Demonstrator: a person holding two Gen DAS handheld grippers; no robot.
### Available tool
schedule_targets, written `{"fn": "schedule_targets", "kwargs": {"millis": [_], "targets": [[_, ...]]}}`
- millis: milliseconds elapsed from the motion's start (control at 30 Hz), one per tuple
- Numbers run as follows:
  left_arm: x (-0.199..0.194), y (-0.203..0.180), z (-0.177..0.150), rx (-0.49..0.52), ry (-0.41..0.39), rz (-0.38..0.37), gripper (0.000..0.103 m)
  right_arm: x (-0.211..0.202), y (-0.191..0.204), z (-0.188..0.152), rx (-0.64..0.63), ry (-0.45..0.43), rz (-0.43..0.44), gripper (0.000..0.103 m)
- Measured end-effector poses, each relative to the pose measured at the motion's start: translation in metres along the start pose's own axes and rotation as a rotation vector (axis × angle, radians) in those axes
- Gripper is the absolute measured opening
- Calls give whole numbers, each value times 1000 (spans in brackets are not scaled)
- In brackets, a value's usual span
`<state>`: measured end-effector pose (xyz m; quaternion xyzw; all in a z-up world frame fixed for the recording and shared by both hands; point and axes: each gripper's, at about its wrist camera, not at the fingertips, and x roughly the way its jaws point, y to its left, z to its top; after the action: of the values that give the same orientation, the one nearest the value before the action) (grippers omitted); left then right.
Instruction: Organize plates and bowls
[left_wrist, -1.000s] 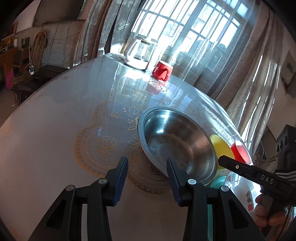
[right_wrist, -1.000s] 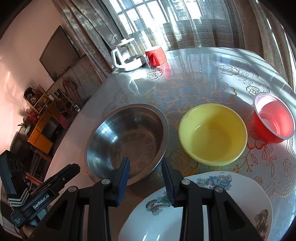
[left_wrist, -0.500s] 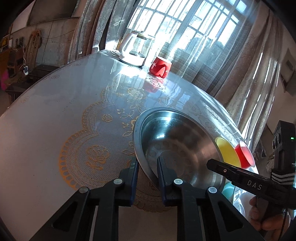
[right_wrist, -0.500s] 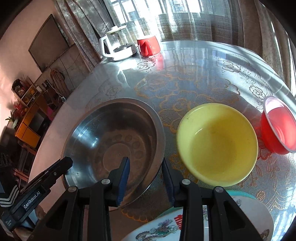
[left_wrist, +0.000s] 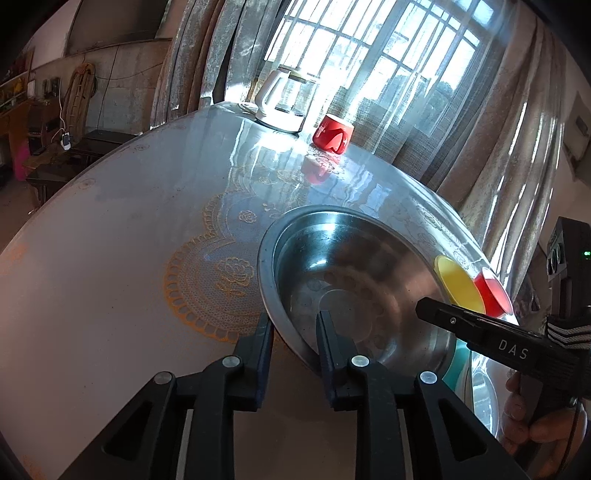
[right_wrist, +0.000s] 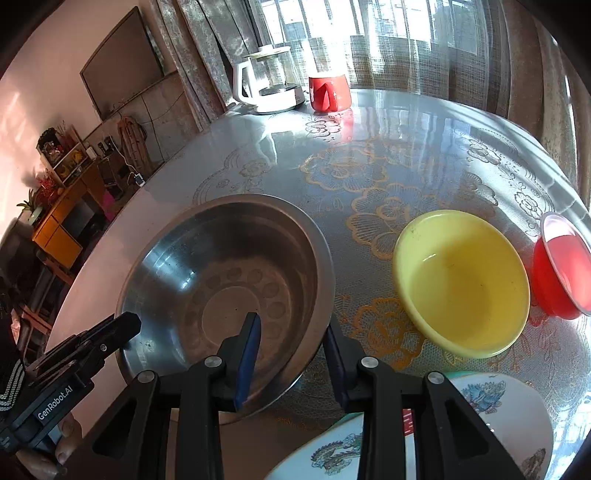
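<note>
On table (right_wrist: 424, 122), steel bowl (right_wrist: 229, 280) tilted

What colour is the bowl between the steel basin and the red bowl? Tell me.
Yellow bowl, plain, no pattern; clearest in the right wrist view.

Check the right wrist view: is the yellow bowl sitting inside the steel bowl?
No, the yellow bowl sits on the table beside the steel bowl, apart from it.
</note>
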<state>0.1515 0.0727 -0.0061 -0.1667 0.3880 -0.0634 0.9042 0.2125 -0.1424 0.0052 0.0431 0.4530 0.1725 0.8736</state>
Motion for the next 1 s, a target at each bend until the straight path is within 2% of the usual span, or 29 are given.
{"fn": "schedule_targets", "kwargs": {"millis": [300, 600, 1000], "targets": [[-36, 18, -27, -46, -15, 0, 25, -9, 29, -21, -64, 4, 23, 34], [-72, 34, -56, -49, -39, 39, 26, -26, 60, -61, -115, 1, 70, 36], [-90, 40, -74, -54, -29, 67, 26, -37, 80, -96, -140, -14, 92, 36]]}}
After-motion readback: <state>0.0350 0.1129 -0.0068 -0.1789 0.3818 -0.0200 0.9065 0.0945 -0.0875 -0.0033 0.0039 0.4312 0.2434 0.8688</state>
